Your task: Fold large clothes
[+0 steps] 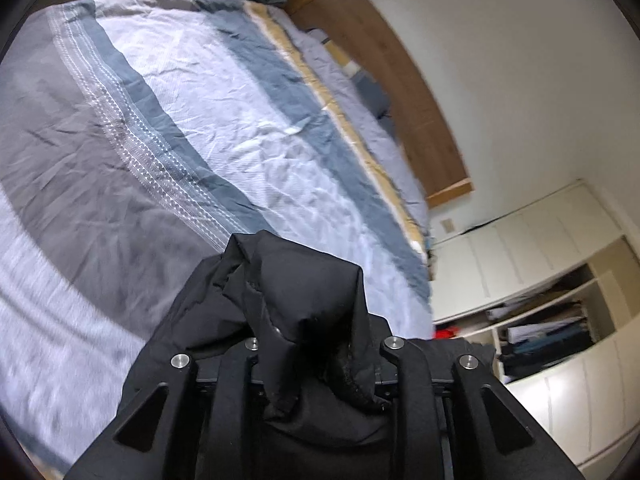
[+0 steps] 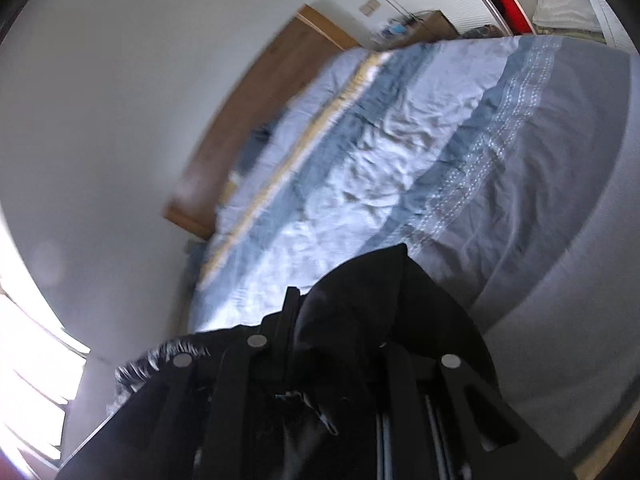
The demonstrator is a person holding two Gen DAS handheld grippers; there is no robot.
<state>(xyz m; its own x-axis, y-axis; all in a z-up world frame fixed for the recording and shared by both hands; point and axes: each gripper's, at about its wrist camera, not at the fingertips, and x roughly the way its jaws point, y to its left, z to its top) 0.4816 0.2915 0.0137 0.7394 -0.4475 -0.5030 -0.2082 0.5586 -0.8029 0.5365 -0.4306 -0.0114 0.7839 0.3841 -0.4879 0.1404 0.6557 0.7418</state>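
Black jacket (image 1: 304, 300) bunched in both grippers, held up above the bed (image 1: 168, 128).
Left gripper (image 1: 316, 344) and right gripper (image 2: 340, 344) each pinch a fold of it; striped duvet (image 2: 400, 168) lies below.

You are holding the garment (image 1: 304, 300) bunched over both grippers, above the bed (image 1: 200, 120); the headboard (image 1: 384, 80) is standing behind the bed.
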